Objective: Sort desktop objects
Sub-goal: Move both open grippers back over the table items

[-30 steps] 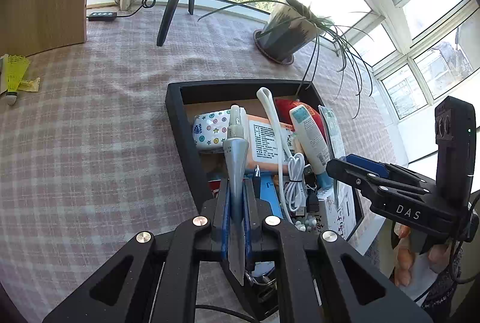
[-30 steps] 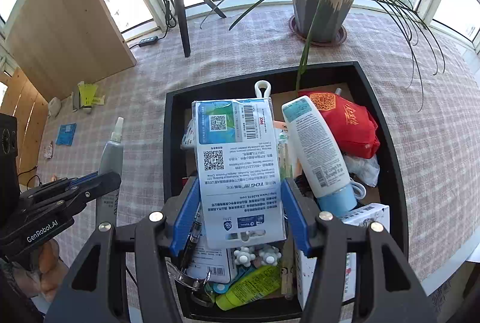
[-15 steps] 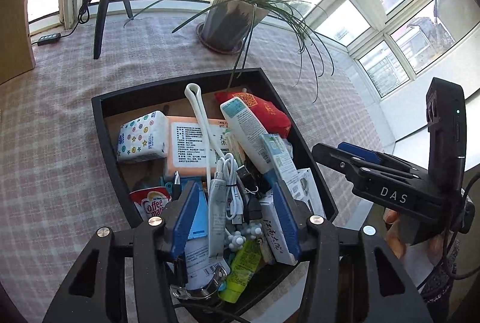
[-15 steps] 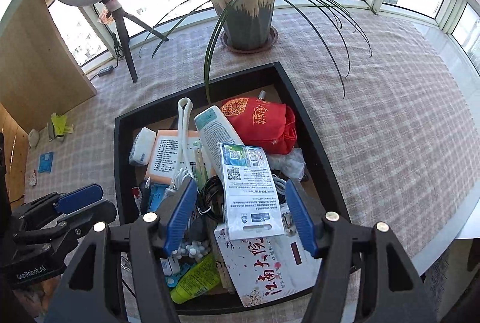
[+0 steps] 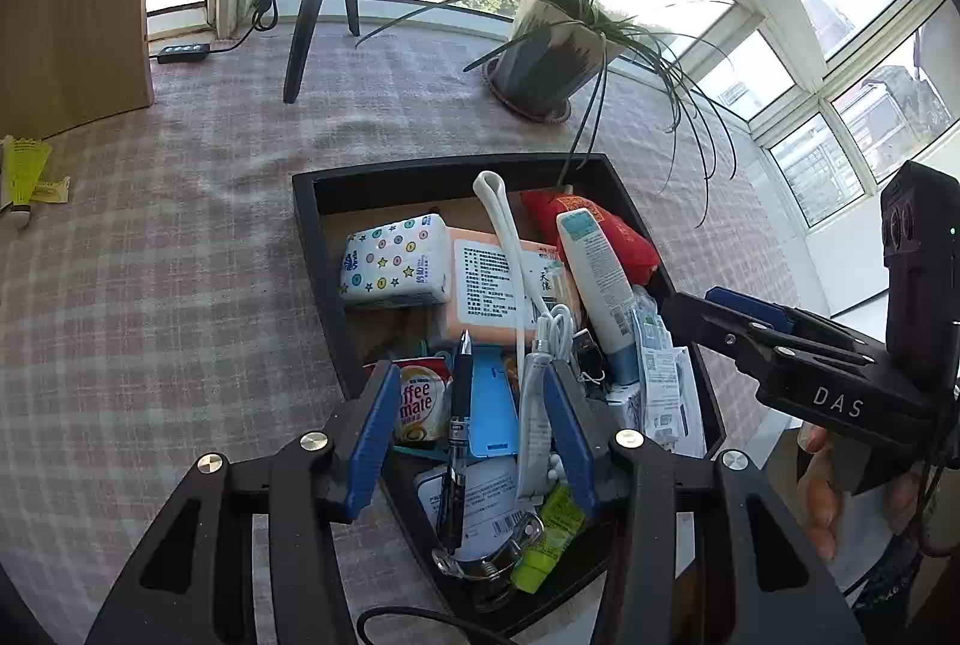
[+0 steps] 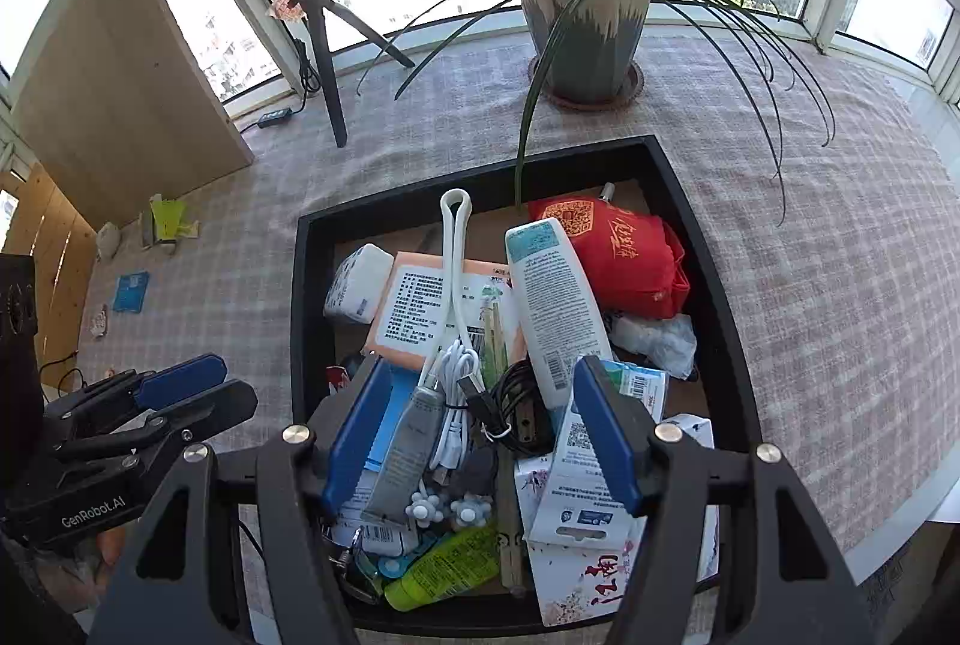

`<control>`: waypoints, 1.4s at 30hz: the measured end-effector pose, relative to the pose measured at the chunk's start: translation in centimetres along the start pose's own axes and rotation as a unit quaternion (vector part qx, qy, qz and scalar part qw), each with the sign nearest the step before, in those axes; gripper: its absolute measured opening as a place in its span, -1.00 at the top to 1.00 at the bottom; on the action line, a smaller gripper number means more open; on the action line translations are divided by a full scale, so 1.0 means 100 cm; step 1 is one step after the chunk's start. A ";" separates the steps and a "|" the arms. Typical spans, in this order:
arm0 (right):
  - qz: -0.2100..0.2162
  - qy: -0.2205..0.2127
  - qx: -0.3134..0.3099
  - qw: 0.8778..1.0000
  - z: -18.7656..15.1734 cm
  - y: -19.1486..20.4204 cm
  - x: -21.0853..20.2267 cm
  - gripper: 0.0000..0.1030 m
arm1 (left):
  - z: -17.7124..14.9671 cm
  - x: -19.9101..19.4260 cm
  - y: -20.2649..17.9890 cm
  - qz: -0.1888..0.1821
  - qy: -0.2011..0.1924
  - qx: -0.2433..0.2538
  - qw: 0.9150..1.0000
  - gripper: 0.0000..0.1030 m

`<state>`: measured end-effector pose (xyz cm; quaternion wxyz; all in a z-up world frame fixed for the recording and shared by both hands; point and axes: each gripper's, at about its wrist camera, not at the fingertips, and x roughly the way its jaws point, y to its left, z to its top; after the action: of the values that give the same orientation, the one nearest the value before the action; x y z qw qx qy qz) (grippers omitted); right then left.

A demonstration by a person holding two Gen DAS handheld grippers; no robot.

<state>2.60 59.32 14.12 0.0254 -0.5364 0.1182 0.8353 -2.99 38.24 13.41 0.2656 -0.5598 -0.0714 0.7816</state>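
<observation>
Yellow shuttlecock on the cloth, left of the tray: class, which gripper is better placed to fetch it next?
Left, probably. The left gripper is open and empty at the left side of the tray, where the yellow shuttlecock lies; the right gripper, also open, is over its middle, farther off.

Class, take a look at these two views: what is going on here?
A person holds a two-finger gripper in each hand over a black tray crammed with desk clutter. The left gripper and the right gripper both stand open and hold nothing. A grey tube and a carded packet lie in the tray among the rest. A few bits lie on the checked tablecloth.
</observation>
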 end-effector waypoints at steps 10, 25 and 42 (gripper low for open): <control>0.055 0.019 -0.067 0.996 0.018 0.065 0.024 -0.21 | -0.013 -0.026 0.075 0.045 -0.027 -0.084 0.995 0.10; 0.103 0.031 -0.110 0.988 0.032 0.172 0.046 -0.21 | -0.023 -0.083 0.216 0.105 -0.051 -0.169 0.979 0.10; 0.127 0.073 -0.092 0.985 0.073 0.339 0.132 -0.21 | -0.033 -0.159 0.433 0.165 -0.076 -0.255 0.950 0.10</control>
<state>-15.23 26.92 10.84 -0.1392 -0.5764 0.1100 0.7976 -10.78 -6.98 7.86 -0.0250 -0.5521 -0.1951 0.8102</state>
